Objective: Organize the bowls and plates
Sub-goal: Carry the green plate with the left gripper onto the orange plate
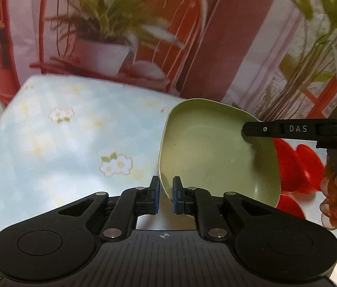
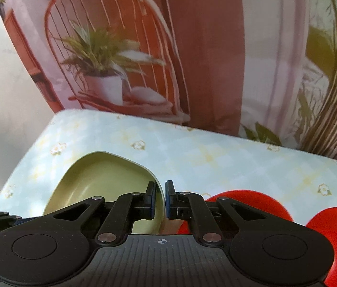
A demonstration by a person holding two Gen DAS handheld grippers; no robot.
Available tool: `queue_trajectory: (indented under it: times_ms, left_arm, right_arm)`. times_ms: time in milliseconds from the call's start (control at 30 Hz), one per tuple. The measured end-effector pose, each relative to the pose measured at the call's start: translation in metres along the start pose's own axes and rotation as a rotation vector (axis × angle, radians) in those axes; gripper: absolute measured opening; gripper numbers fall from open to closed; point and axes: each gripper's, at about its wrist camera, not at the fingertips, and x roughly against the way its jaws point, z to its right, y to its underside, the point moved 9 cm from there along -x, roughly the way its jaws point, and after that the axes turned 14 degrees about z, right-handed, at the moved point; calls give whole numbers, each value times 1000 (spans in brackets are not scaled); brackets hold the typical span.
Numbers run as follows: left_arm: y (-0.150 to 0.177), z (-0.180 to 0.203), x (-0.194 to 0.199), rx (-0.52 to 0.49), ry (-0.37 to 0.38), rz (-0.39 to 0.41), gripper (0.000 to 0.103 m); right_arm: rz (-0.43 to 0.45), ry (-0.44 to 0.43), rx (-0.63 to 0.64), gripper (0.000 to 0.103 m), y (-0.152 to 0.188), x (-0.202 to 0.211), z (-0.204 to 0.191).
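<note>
Progress: we judge the task barely started; no stack shows yet, and the red dishes lie apart on the desk.
Green bowl: tilted, held between us over the floral desk, just beside the red dishes.
Left hand-held gripper: pinching the bowl's near rim, pointing steeply down.
Right hand-held gripper: pinching the opposite rim, angled down likewise; a hand grips its handle.
Left to do: we still must set the bowl down and gather the red dishes.
</note>
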Motion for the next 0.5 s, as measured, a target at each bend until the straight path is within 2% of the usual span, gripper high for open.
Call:
queue_trajectory:
  times_ms: [233,500]
  left_arm:
    - [-7,27,38,-54,19,30,13]
    - [7,61,74,-113,58,35,14]
  right_arm:
    - [45,-2,-4,8,-11,51,-2]
    - [95,-2,-16,8,-3,114,5]
